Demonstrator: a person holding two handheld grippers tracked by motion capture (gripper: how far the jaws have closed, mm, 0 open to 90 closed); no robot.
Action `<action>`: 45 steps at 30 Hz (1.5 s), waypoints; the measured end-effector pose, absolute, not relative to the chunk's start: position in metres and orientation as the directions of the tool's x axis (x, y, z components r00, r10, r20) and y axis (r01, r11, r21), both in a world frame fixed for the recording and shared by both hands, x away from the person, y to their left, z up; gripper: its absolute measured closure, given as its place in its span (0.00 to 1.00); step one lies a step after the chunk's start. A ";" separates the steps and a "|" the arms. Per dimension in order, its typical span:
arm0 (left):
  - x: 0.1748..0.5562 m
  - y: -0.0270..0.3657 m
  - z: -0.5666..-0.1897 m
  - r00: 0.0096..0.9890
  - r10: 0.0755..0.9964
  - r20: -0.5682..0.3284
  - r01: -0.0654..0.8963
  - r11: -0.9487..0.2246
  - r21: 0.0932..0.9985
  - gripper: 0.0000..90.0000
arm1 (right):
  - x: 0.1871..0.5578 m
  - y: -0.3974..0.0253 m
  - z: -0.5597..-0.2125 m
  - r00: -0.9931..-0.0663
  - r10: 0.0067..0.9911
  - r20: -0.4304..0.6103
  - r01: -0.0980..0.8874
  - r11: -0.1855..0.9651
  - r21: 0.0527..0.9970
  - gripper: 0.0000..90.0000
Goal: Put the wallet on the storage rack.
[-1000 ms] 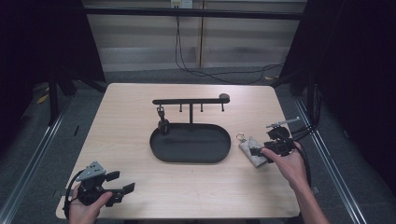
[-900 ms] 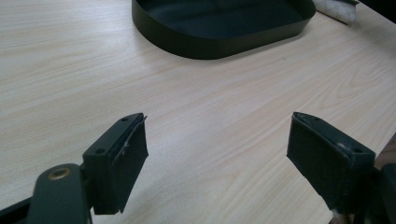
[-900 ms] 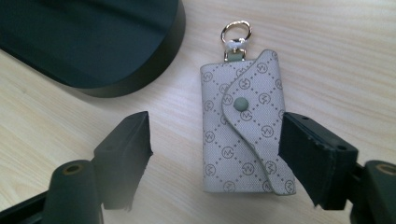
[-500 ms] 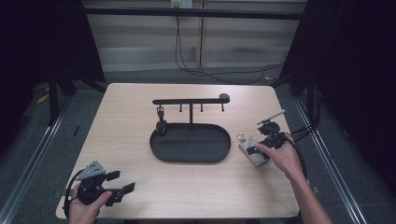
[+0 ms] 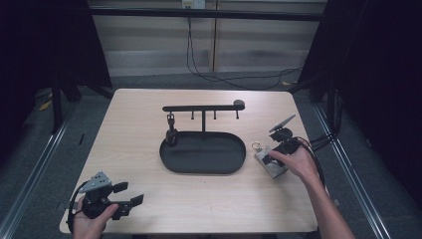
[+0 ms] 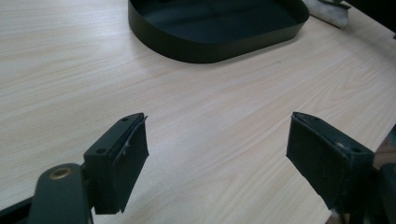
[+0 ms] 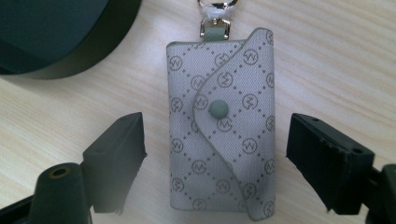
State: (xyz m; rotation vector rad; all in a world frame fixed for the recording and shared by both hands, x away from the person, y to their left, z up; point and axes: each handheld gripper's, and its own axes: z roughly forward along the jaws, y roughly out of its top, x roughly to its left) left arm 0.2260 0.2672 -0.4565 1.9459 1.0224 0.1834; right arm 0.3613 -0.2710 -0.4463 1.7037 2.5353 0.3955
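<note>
Key pouch (image 7: 223,123) lies flat on the table (image 5: 134,144) between the right gripper's (image 7: 219,158) spread jaws — not yet gripped (snap closed). Left gripper (image 6: 217,158) idles open near the table's front edge. Farther off, tray (image 5: 203,154) and hook stand (image 5: 203,108) wait — hanging presumably remains.

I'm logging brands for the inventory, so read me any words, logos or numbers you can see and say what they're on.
Grey key pouch: a repeated round monogram that looks like "M" or "W" in a circle; which letter is unclear.
No other words or numbers are visible on the black tray, the hook rack or the table.
</note>
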 end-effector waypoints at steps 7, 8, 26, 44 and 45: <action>0.225 0.266 -0.456 0.659 0.708 -0.254 0.577 -0.258 0.775 0.23 | 0.369 -0.271 -0.455 -0.376 0.923 0.088 0.914 0.352 0.203 0.22; 0.225 0.266 -0.456 0.658 0.709 -0.254 0.577 -0.257 0.775 0.23 | 0.370 -0.270 -0.456 -0.376 0.922 0.093 0.914 0.352 0.201 0.22; 0.225 0.265 -0.457 0.652 0.712 -0.259 0.587 -0.259 0.767 0.23 | 0.378 -0.259 -0.472 -0.394 0.917 0.060 0.916 0.386 0.105 0.29; 0.227 0.267 -0.458 0.647 0.718 -0.258 0.592 -0.259 0.763 0.23 | 0.379 -0.260 -0.469 -0.368 0.927 0.069 0.929 0.363 0.071 0.37; 0.227 0.267 -0.458 0.648 0.717 -0.257 0.593 -0.263 0.761 0.23 | 0.378 -0.260 -0.469 -0.366 0.928 0.072 0.930 0.361 0.070 0.37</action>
